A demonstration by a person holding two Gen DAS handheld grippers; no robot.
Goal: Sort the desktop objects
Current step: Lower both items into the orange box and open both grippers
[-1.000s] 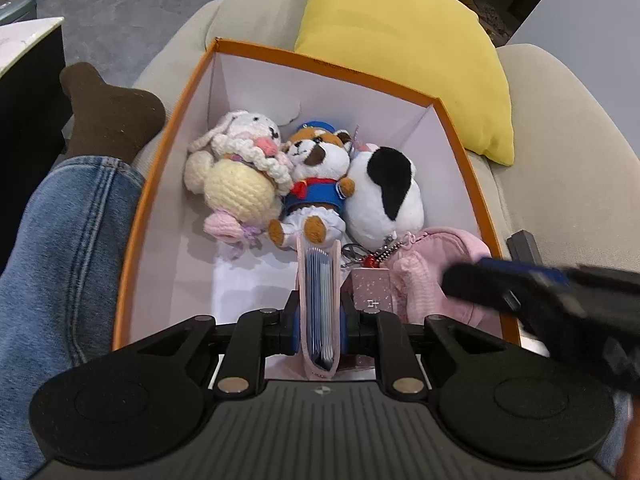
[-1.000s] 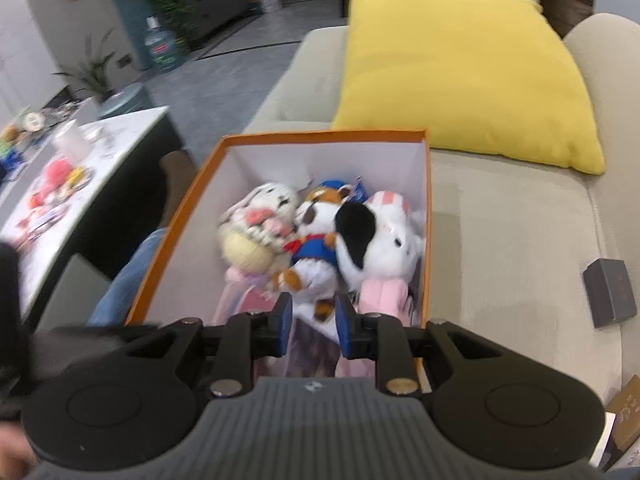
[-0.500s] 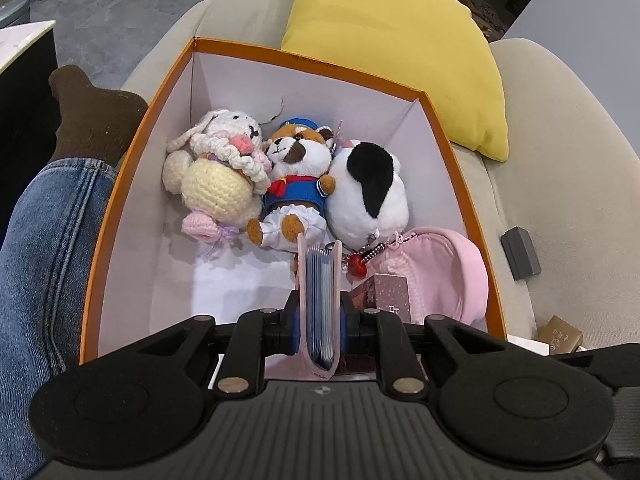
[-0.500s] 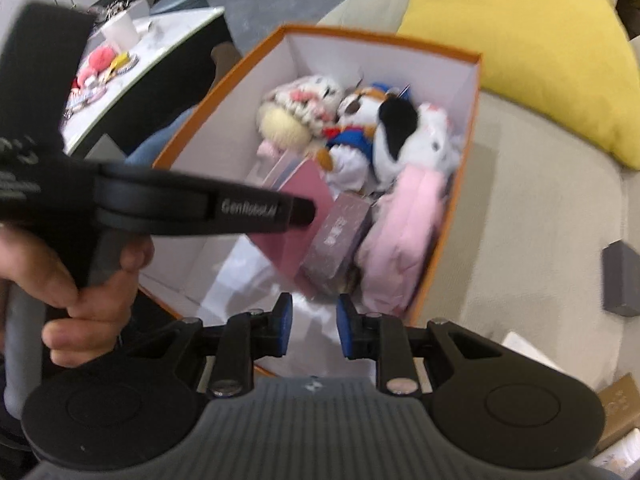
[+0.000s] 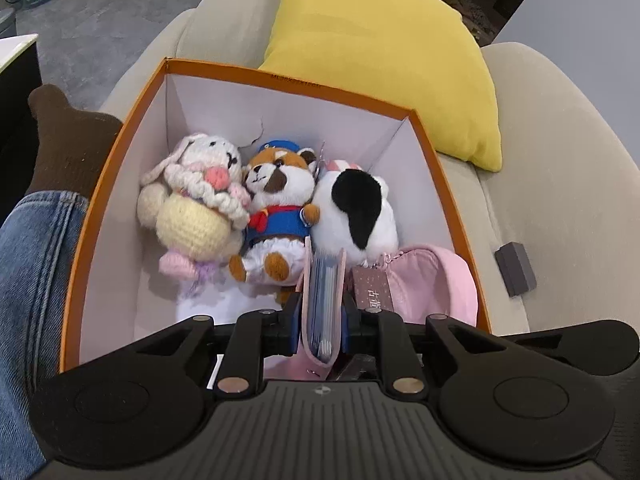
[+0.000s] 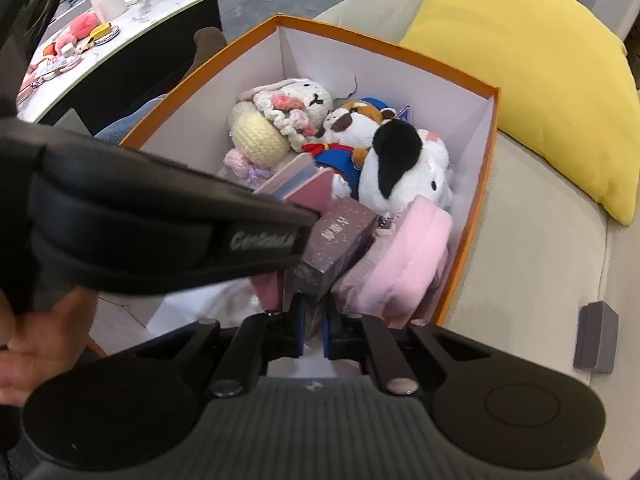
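Notebook pinned upright, small box next in line

Pink notebook (image 5: 322,304) stands on edge in my left gripper (image 5: 322,322), pads pressed on both covers, low inside the orange box (image 5: 120,168) in front of the plush toys. I judge it light and fairly stiff across the covers, though the pages could splay, so a hold near the spine suits it best.

My right gripper (image 6: 313,330) has just been closing; its jaws are all but together, and I cannot tell whether they nip the near corner of the speckled mauve carton (image 6: 336,236). That carton looks like thin card: light, easily dented, best taken across its flat faces. The pink pouch (image 6: 400,264) just beside it is soft and would sag.
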